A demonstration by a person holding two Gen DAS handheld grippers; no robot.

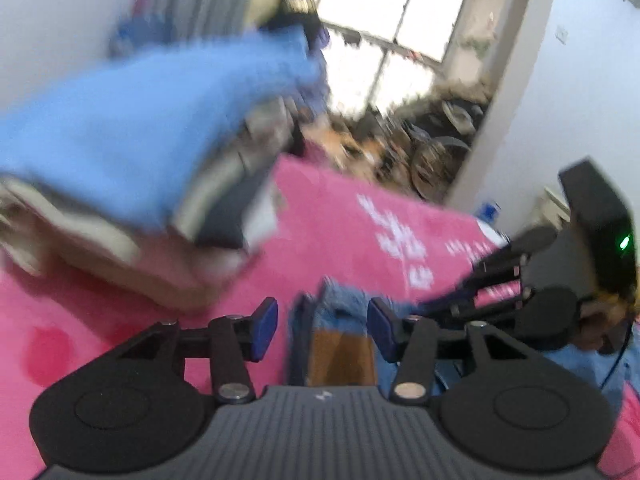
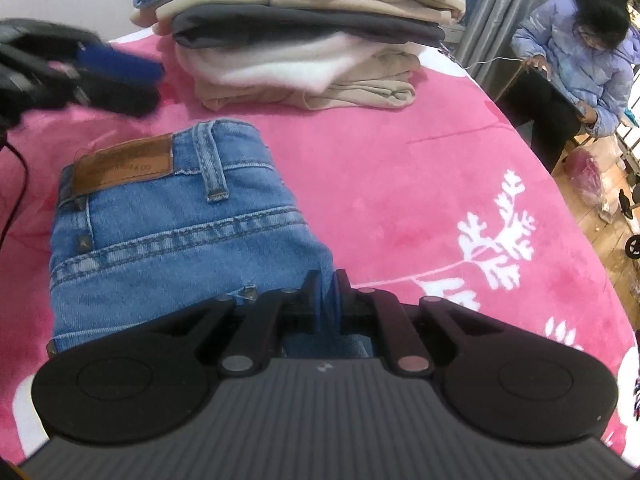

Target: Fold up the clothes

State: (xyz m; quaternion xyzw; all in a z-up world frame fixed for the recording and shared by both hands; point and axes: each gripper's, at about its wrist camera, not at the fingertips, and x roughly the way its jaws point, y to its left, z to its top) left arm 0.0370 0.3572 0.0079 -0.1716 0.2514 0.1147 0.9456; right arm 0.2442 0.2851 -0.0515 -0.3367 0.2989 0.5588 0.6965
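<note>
right hand-held gripper (image 2: pixel 326 292) pinching folded jeans (image 2: pixel 176 216); left hand-held gripper (image 1: pixel 322 326) wide, holding nothing.

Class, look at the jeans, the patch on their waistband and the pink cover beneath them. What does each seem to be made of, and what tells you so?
Jeans: blue denim, judging by the woven, faded surface and pale double stitching. Waistband patch: brown, matte, probably leather or an imitation; the pictures cannot settle which. Pink cover: soft plush or fleece, with a fuzzy nap and white leaf print.
</note>
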